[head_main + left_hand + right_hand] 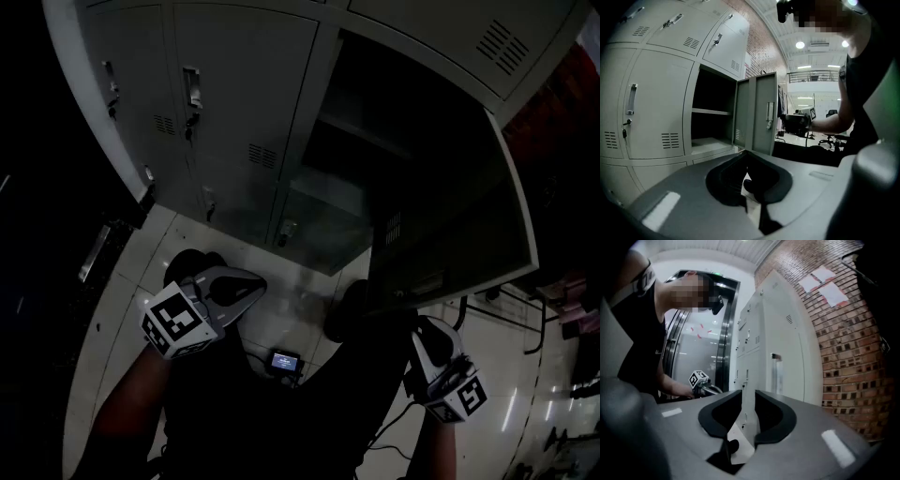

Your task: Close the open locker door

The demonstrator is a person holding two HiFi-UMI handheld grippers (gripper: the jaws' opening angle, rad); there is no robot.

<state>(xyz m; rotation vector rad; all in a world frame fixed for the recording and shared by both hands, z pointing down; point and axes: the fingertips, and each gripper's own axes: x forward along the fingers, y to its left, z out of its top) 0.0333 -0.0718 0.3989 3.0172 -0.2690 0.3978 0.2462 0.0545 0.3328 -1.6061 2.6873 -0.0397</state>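
Locker door [450, 220] stands upright, swung open, edge in right gripper [748, 401].

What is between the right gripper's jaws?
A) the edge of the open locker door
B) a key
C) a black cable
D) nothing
A: its own view shows the right gripper closed on the thin edge of the locker door.
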